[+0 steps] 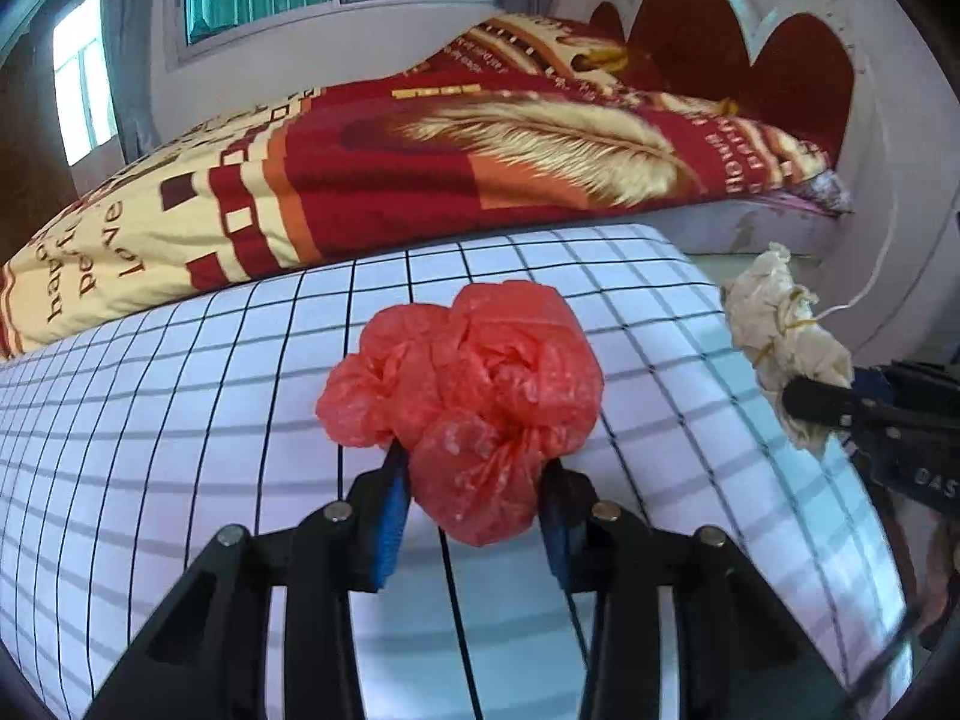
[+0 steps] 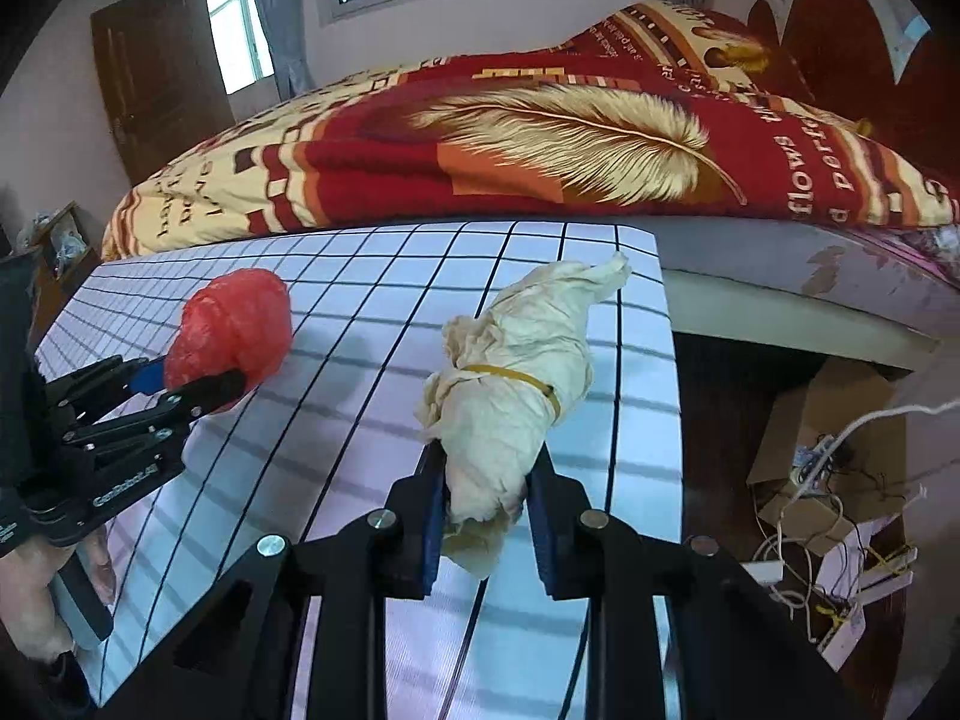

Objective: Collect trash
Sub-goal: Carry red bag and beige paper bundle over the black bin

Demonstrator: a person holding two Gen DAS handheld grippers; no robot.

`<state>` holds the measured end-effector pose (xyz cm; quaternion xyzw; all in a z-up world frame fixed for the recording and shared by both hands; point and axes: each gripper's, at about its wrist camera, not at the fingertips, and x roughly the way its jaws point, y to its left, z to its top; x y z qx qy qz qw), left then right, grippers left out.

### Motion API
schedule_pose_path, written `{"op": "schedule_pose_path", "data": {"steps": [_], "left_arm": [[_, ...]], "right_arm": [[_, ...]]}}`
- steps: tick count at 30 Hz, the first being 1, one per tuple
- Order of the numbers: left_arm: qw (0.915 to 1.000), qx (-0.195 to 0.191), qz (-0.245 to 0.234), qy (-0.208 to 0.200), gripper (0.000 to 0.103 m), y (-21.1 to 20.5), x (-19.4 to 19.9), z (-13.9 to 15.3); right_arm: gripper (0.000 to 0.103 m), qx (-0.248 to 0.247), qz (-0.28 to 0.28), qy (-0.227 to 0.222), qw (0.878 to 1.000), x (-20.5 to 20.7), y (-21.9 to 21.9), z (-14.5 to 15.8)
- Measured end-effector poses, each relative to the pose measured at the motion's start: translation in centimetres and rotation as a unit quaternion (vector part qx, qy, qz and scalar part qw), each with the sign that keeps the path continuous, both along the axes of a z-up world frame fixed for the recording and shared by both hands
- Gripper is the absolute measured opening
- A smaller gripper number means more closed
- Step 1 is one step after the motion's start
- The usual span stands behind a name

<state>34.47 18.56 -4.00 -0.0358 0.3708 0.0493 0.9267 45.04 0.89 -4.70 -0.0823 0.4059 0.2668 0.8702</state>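
A crumpled red plastic bag point(image 1: 468, 402) sits between the fingers of my left gripper point(image 1: 477, 483), which is shut on it above the white checked table point(image 1: 180, 396). The bag also shows in the right wrist view point(image 2: 231, 330), held by the left gripper point(image 2: 198, 387). My right gripper point(image 2: 487, 480) is shut on a cream paper wad bound with a yellow rubber band point(image 2: 510, 384). The wad also shows at the right of the left wrist view point(image 1: 780, 336), with the right gripper point(image 1: 840, 405) under it.
A bed with a red and cream feather-print blanket point(image 1: 420, 162) lies just behind the table. Right of the table, on the floor, are cardboard boxes point(image 2: 822, 420) and tangled white cables point(image 2: 840, 540). A dark wooden door point(image 2: 156, 78) stands at the far left.
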Motion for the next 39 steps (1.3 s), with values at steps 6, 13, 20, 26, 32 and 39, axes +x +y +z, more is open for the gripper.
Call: {"op": "schedule_pose_path", "data": {"steps": [6, 13, 20, 26, 32, 39], "left_arm": [[0.9998, -0.003, -0.007, -0.017, 0.04, -1.7, -5.4, 1.9], [0.9995, -0.018, -0.009, -0.022, 0.04, -3.0, -11.9, 3.1], [0.9987, -0.038, -0.011, -0.034, 0.04, -3.9, -17.1, 3.9], [0.9984, -0.037, -0.017, -0.039, 0.04, -5.6, -19.6, 3.5], [0.9981, -0.029, -0.036, -0.042, 0.04, -7.7, -21.2, 3.0], [0.997, -0.028, -0.063, -0.035, 0.04, -10.3, -21.5, 2.3]], "right_arm": [[0.026, 0.0, -0.001, -0.012, 1.0, -6.1, -1.6, 1.6], [0.026, -0.003, 0.006, -0.034, 0.999, -14.7, -3.5, 3.4], [0.026, 0.004, 0.001, -0.06, 0.998, -22.4, -6.0, 5.4], [0.026, 0.01, -0.007, -0.071, 0.997, -25.8, -7.8, 5.8], [0.026, 0.012, -0.019, -0.074, 0.997, -27.9, -9.6, 5.5], [0.026, 0.014, -0.035, -0.075, 0.996, -29.7, -11.7, 5.2]]}}
